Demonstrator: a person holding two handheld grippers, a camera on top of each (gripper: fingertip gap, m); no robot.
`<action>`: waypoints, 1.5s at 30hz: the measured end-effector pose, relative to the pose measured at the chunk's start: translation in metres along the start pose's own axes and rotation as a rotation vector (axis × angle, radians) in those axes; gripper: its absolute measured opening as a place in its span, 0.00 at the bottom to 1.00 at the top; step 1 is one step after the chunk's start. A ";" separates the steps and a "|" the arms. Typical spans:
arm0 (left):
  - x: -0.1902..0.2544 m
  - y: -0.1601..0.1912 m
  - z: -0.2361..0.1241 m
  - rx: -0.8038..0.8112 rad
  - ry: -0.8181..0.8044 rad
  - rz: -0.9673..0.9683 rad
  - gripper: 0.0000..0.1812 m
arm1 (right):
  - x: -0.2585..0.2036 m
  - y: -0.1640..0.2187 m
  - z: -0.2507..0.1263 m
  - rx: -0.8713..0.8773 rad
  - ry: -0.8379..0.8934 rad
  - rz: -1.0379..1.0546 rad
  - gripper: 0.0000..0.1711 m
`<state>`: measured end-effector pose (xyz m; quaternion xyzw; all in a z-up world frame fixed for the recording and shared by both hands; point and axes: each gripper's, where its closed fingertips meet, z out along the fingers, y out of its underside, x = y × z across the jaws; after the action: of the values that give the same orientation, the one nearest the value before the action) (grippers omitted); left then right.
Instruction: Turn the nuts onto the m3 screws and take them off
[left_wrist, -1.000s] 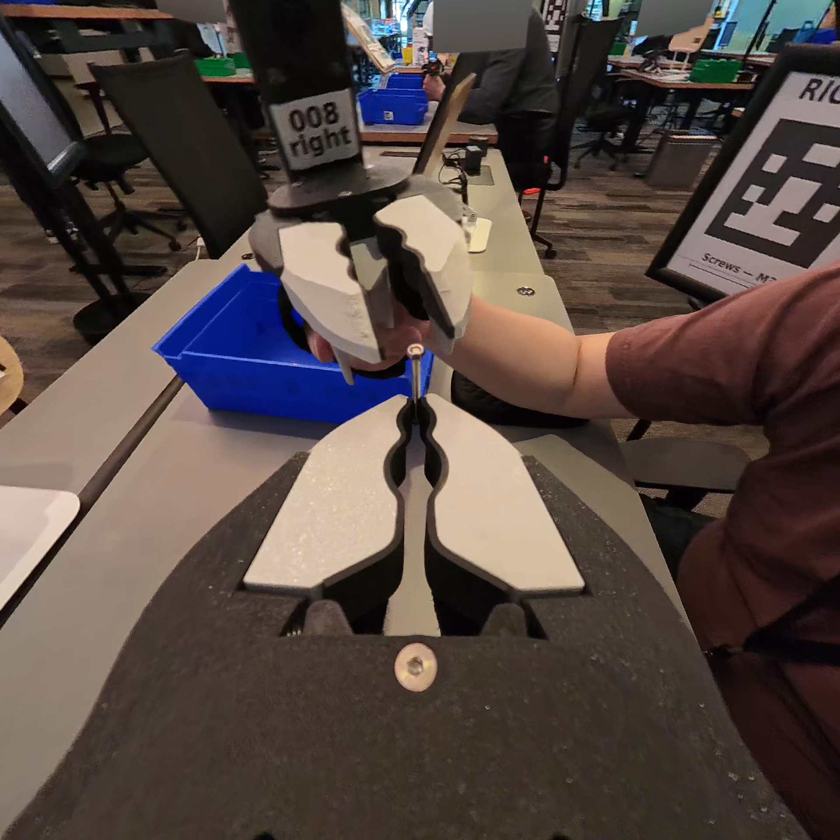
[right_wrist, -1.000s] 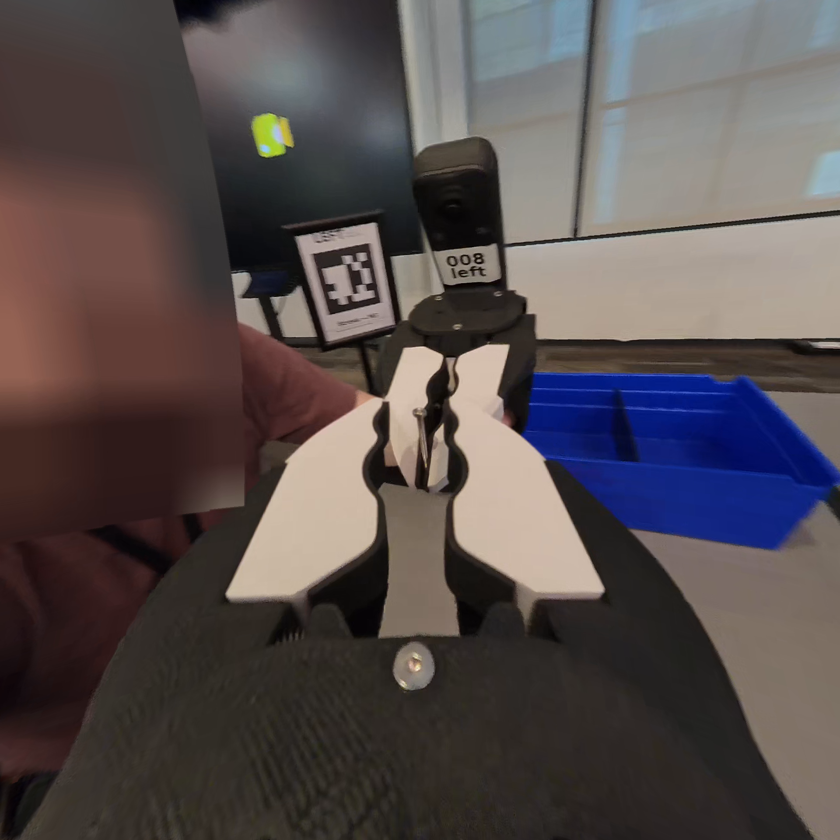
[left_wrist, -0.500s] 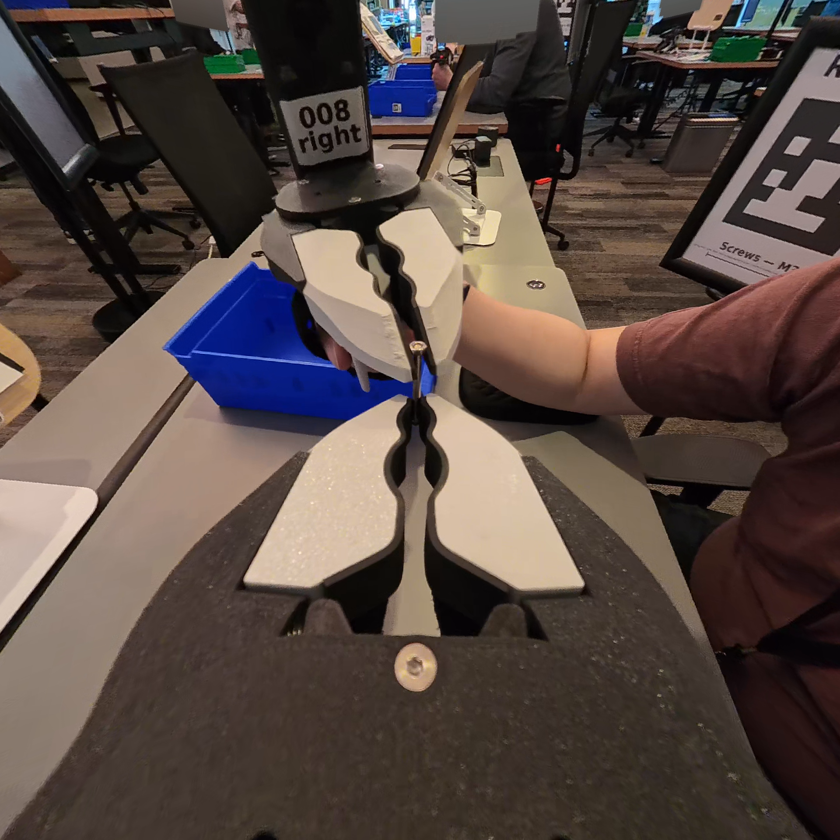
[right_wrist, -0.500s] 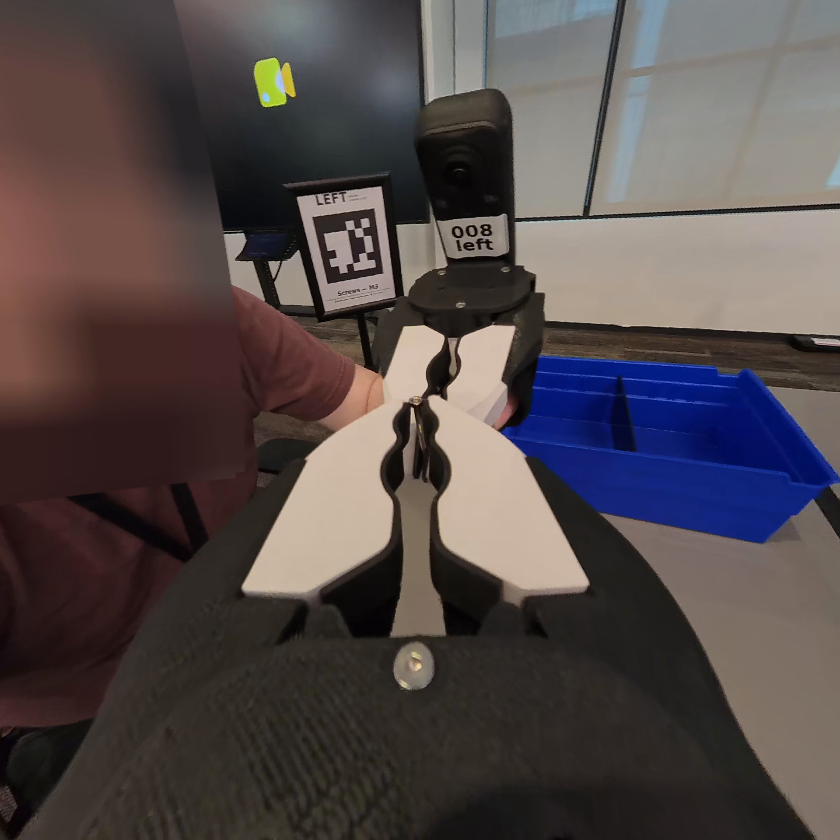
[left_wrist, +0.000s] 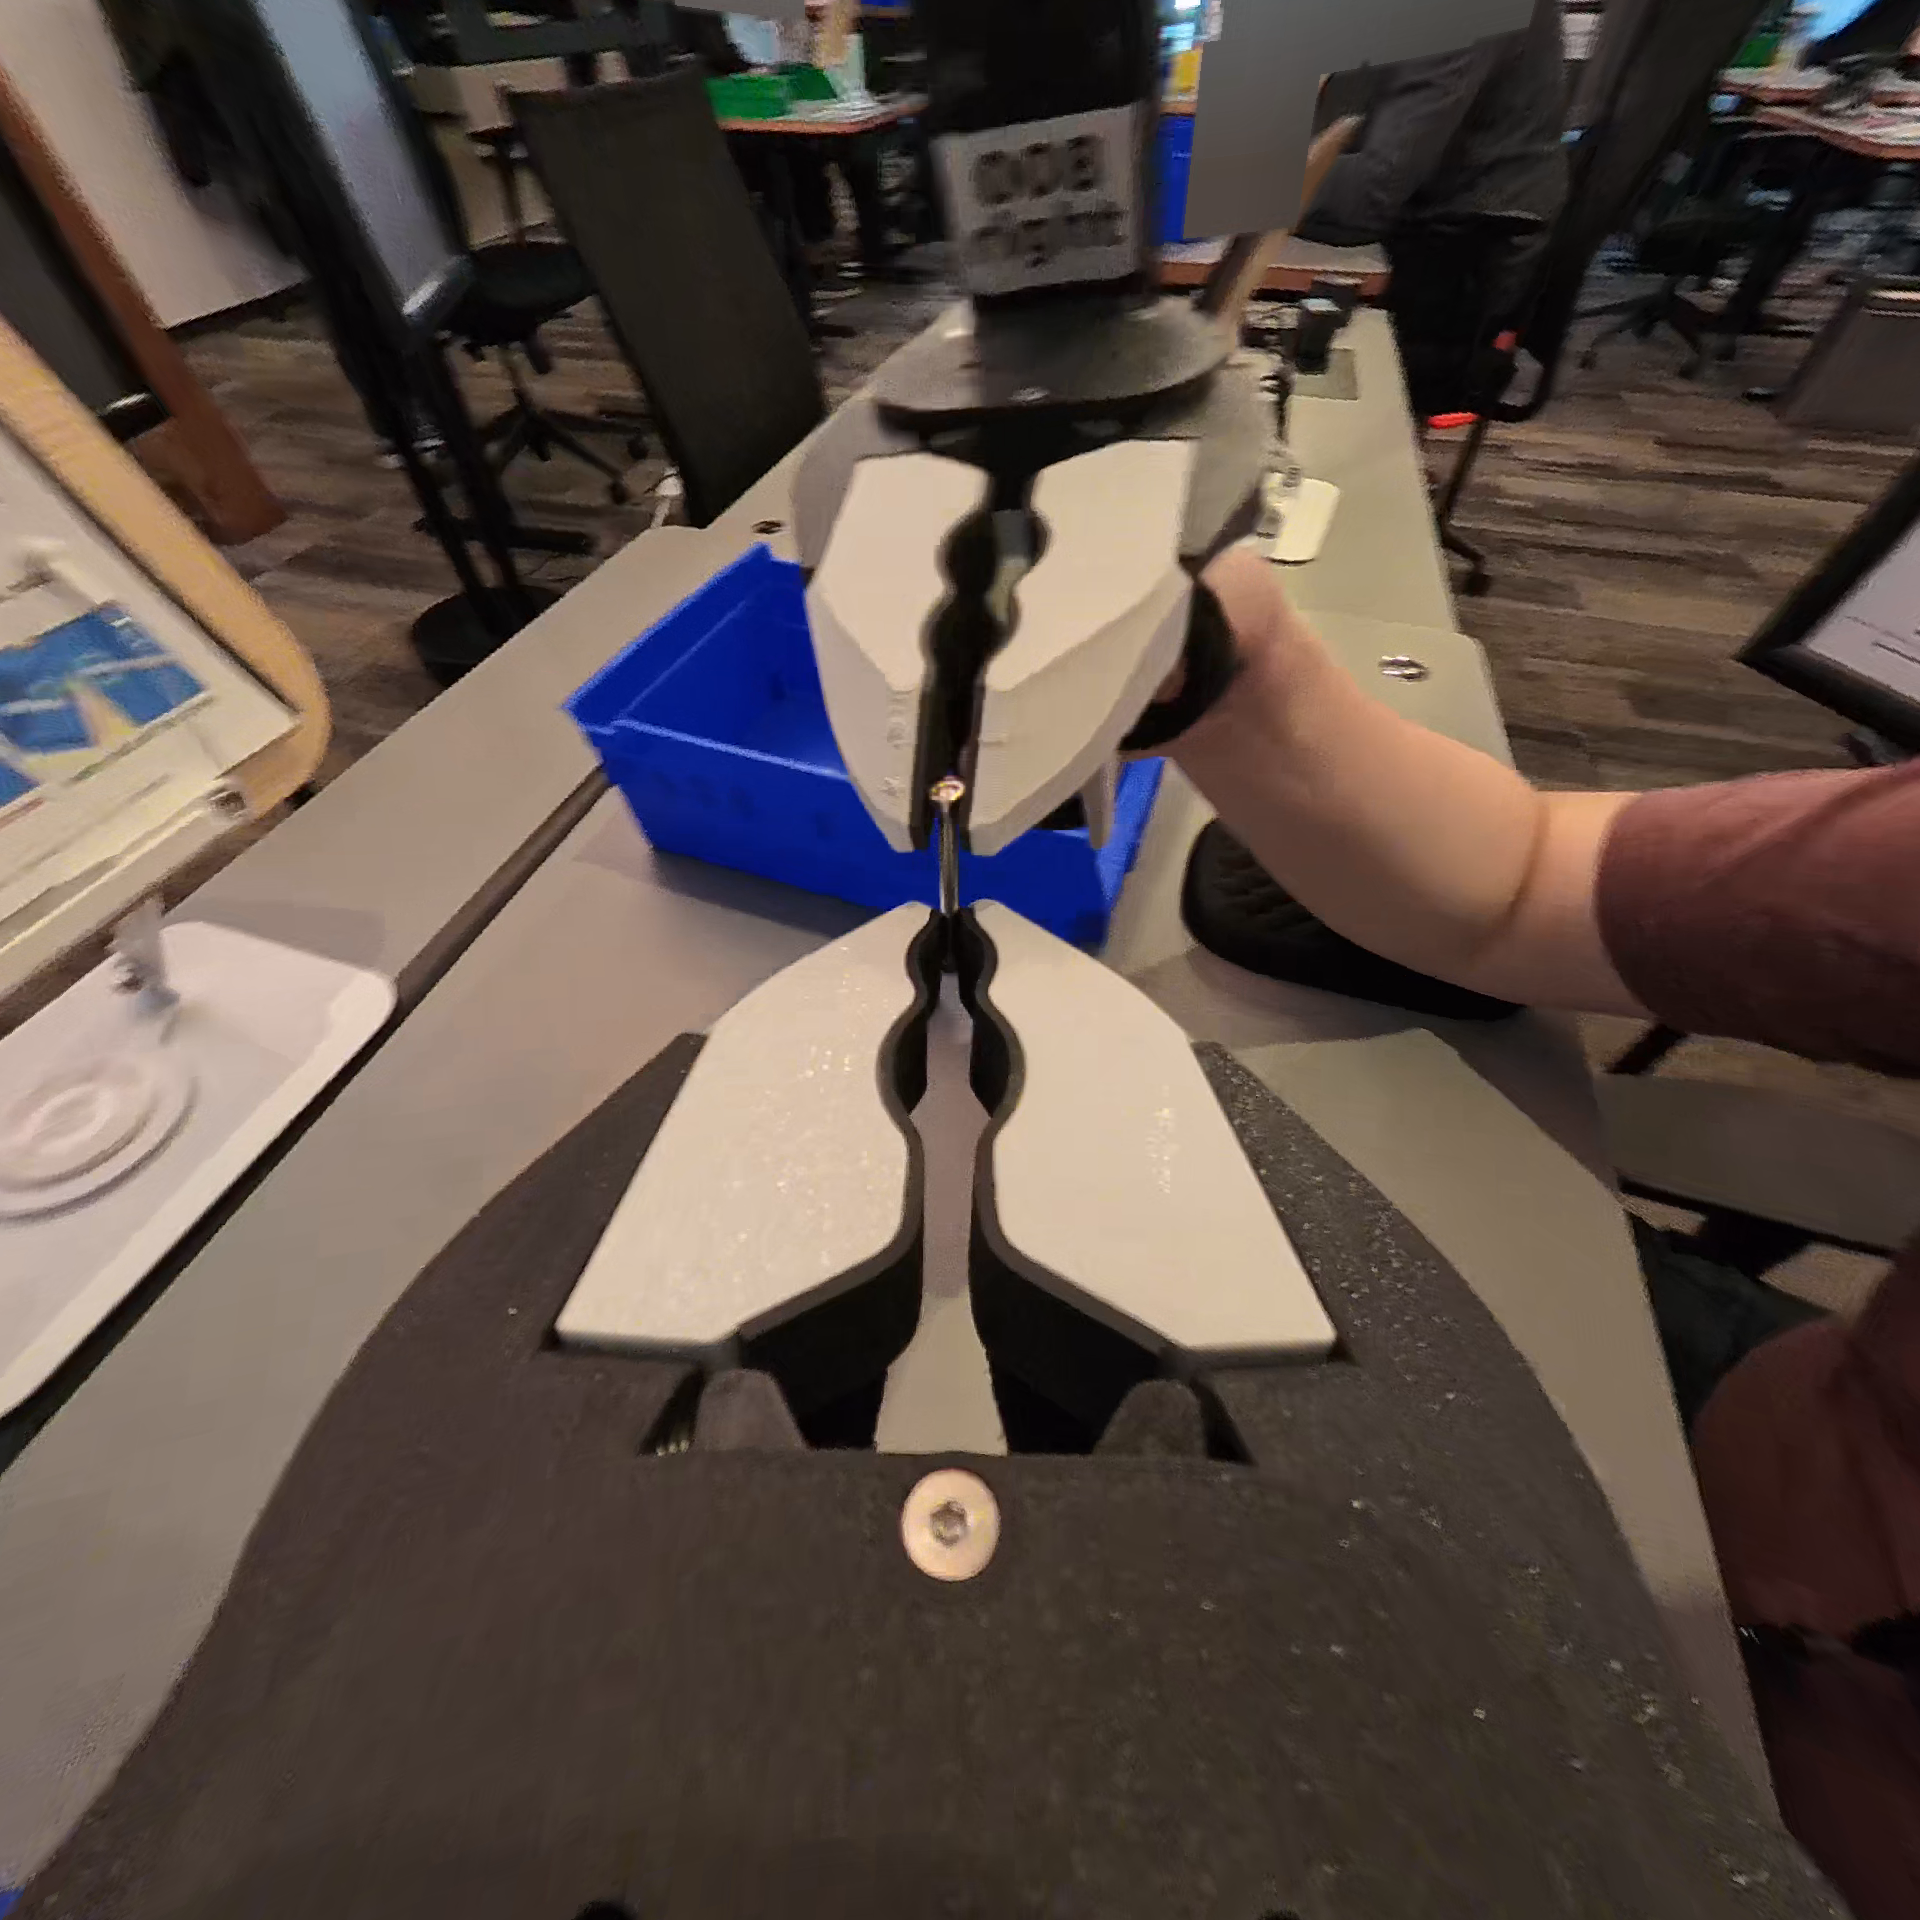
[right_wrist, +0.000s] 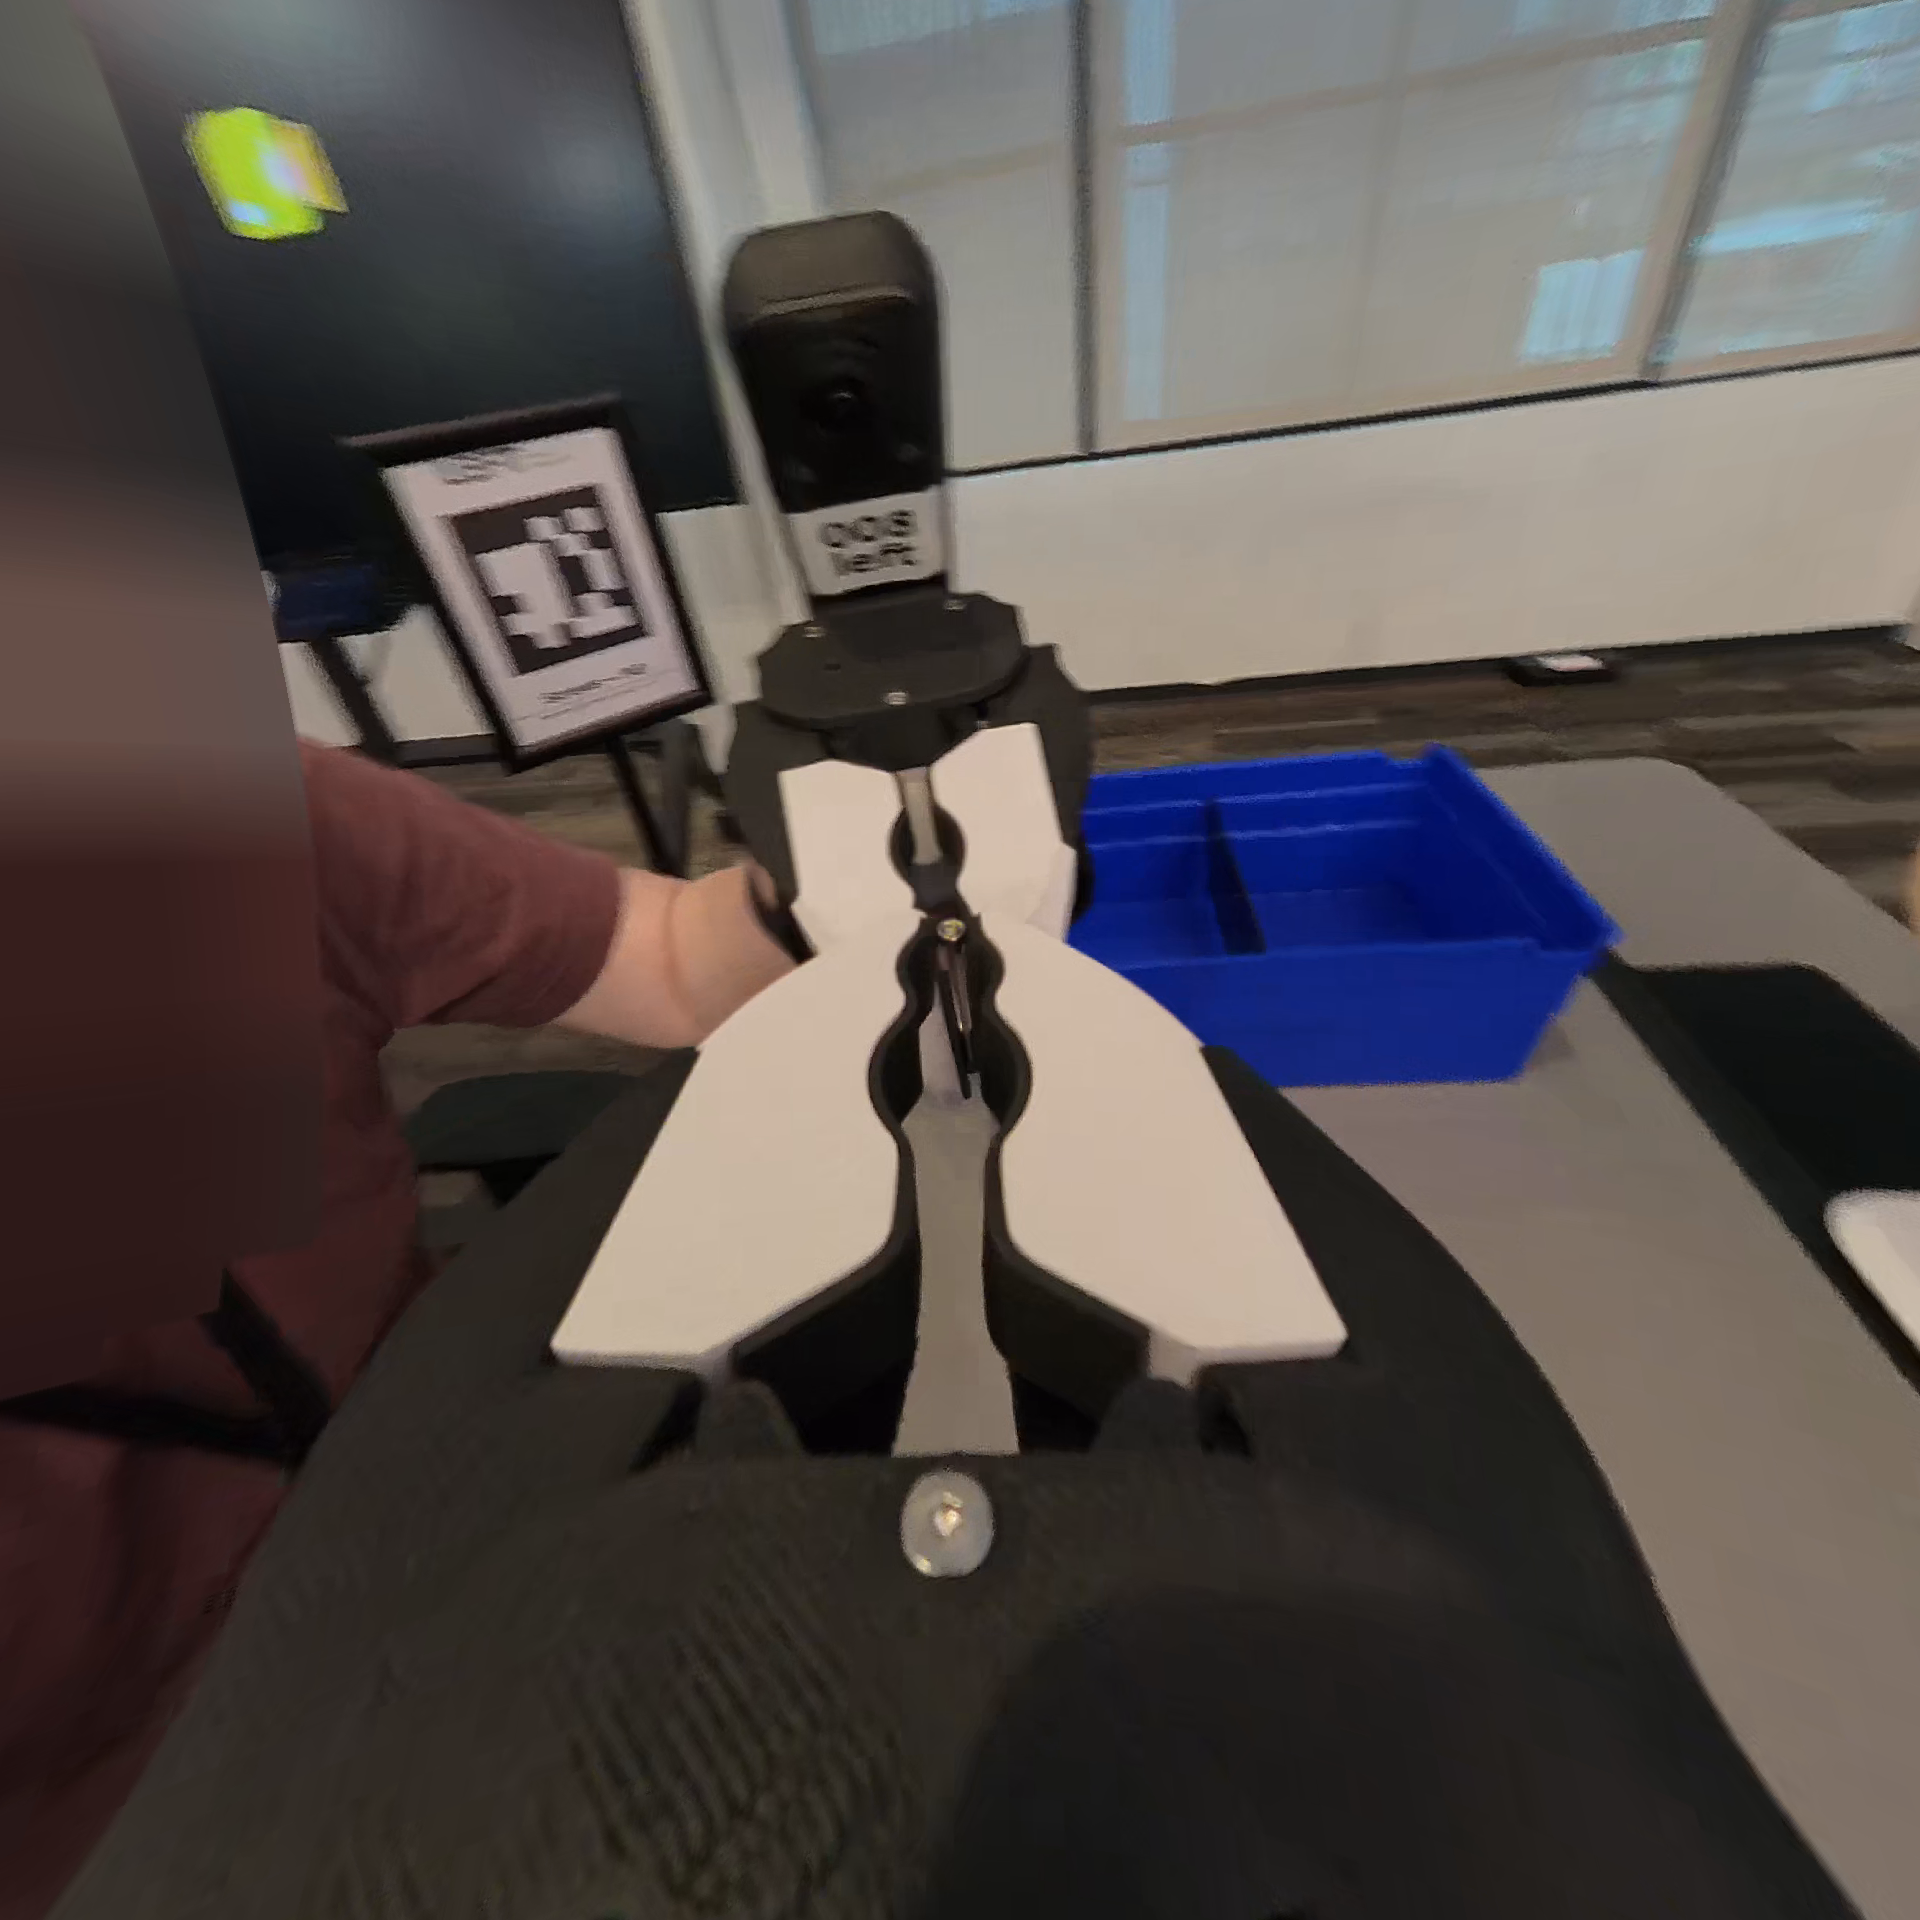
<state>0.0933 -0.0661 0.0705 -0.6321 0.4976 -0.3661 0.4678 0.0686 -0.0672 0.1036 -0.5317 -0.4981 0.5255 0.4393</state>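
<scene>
Grey table (left_wrist: 499, 997), blue bin (left_wrist: 727, 758) on it (divided inside), white tray (left_wrist: 260, 1039) at its edge

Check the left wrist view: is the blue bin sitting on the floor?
No, the blue bin rests on the grey table, behind the right hand-held gripper.

Open-plan office/lab space: grey worktop (left_wrist: 582, 997) rows, black office chairs (left_wrist: 665, 270), wood-look floor, big windows (right_wrist: 1351, 208). Framed marker sign (right_wrist: 540, 587) on a stand and blue parts bin (right_wrist: 1340, 935) (divided inside) suggest a data-collection station.
</scene>
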 end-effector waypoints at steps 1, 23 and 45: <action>-0.006 0.002 -0.001 -0.008 -0.031 -0.010 0.01 | 0.007 0.001 0.002 -0.014 0.076 -0.001 0.03; 0.010 -0.014 -0.007 0.088 0.049 0.034 0.01 | -0.030 -0.010 0.007 0.036 -0.067 -0.164 0.25; 0.021 -0.012 -0.003 0.066 0.041 0.138 0.01 | -0.026 -0.009 -0.004 -0.025 0.015 -0.252 0.07</action>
<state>0.0993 -0.0861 0.0825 -0.5727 0.5372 -0.3620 0.5024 0.0735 -0.0913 0.1160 -0.4745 -0.5642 0.4557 0.4988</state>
